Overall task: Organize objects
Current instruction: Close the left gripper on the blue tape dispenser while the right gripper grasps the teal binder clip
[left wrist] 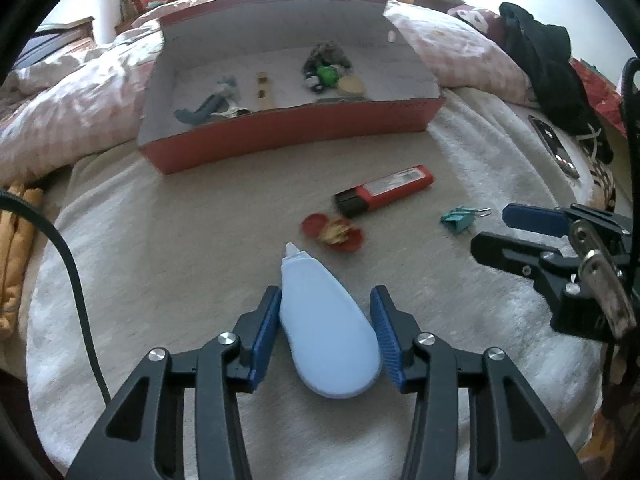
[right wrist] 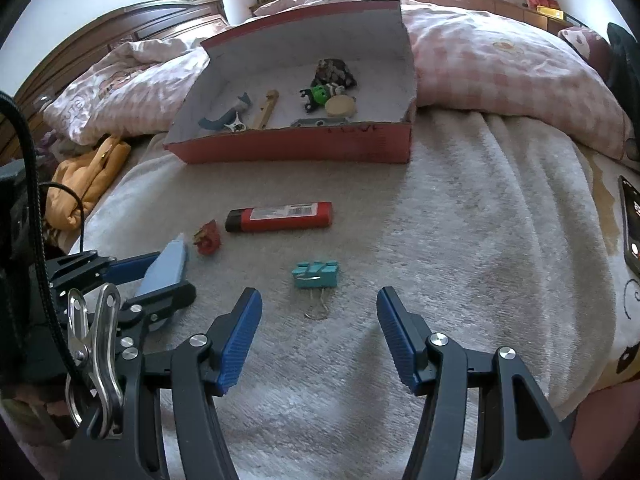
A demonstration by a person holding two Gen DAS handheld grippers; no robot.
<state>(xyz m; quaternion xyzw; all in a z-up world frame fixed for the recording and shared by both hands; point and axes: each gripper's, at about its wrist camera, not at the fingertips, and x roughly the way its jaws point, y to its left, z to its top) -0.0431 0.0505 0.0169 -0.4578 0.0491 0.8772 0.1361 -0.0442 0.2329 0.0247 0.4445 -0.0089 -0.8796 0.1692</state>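
A light blue correction tape dispenser (left wrist: 326, 328) lies on the grey blanket between the pads of my left gripper (left wrist: 326, 300); the pads sit against its sides. It also shows in the right wrist view (right wrist: 166, 266). My right gripper (right wrist: 318, 300) is open and empty, just short of a teal binder clip (right wrist: 316, 275), which also shows in the left wrist view (left wrist: 458, 218). A red and black marker (left wrist: 384, 190) and a small red crumpled thing (left wrist: 334, 232) lie between the grippers and the red box (left wrist: 296, 140). The box holds several small items.
Pink checked pillows (right wrist: 500, 72) lie behind and beside the box. A phone (left wrist: 554, 146) lies at the right on the blanket. Dark clothing (left wrist: 544, 60) is at the far right, and an orange cloth (right wrist: 88, 176) at the left edge.
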